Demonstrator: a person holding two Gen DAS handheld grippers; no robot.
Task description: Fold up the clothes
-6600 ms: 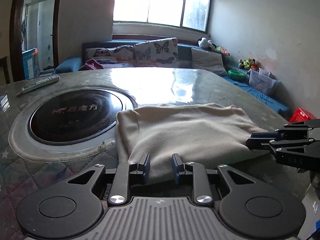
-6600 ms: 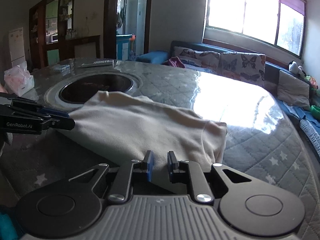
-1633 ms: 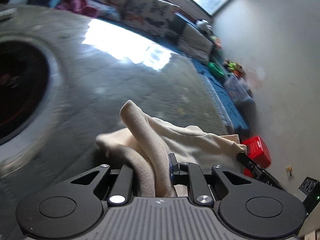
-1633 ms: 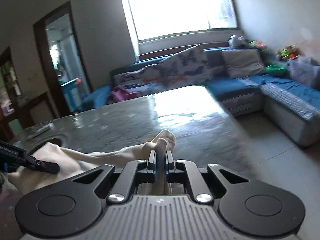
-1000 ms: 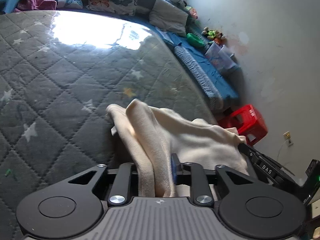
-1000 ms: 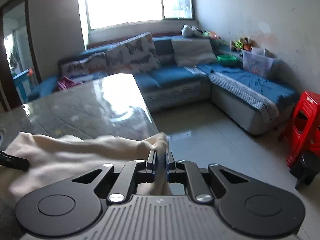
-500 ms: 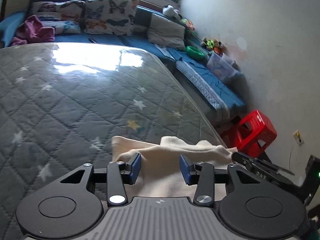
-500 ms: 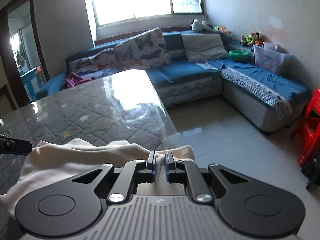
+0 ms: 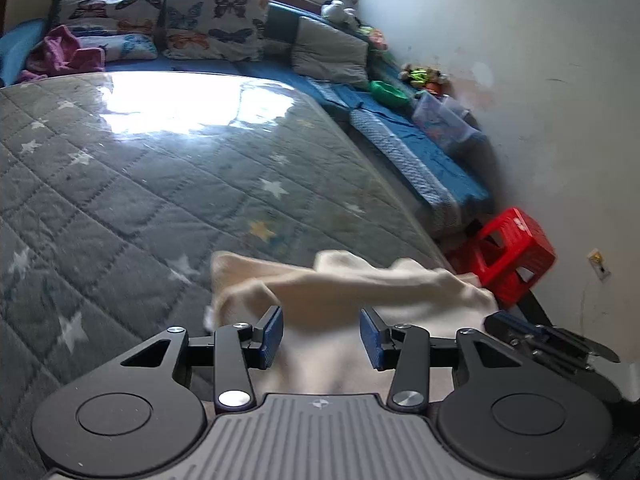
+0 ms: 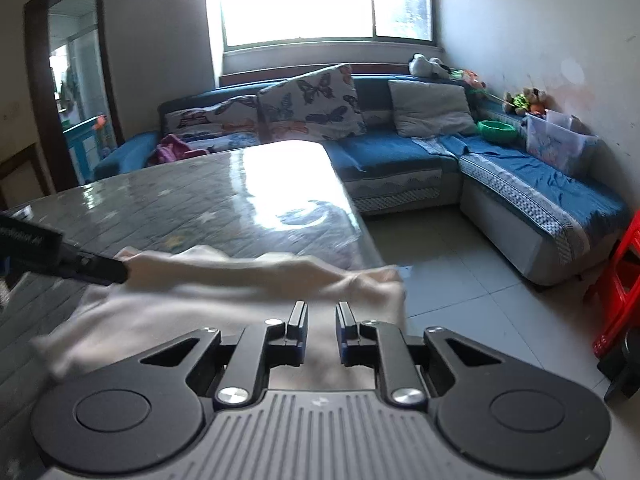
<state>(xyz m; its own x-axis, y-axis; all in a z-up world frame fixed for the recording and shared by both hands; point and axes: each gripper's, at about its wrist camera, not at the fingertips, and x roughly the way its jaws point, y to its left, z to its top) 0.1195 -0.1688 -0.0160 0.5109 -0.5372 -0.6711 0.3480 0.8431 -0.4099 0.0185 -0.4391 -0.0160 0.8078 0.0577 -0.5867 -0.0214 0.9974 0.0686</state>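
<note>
Cream garment (image 9: pixel 352 296) lies bunched at the near corner of a quilted grey table (image 9: pixel 140 184); left gripper (image 9: pixel 320 338) fingers spread wide, right gripper (image 10: pixel 322 330) fingers slightly apart, both empty

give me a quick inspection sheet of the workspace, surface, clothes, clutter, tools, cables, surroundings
surface: grey quilted star-pattern table cover under a glossy sheet with window glare.
job's things: cream garment bunched at the table's near right corner, edge overhanging toward the floor.
clutter: nothing seen on the visible part of the table.
tools: left tool open, fingers either side of the cloth; right tool slightly open, cloth below it, not clamped.
cables: nothing seen.
surroundings: blue sofa with butterfly cushions, green bowl, red stool, bright window, tiled floor.
</note>
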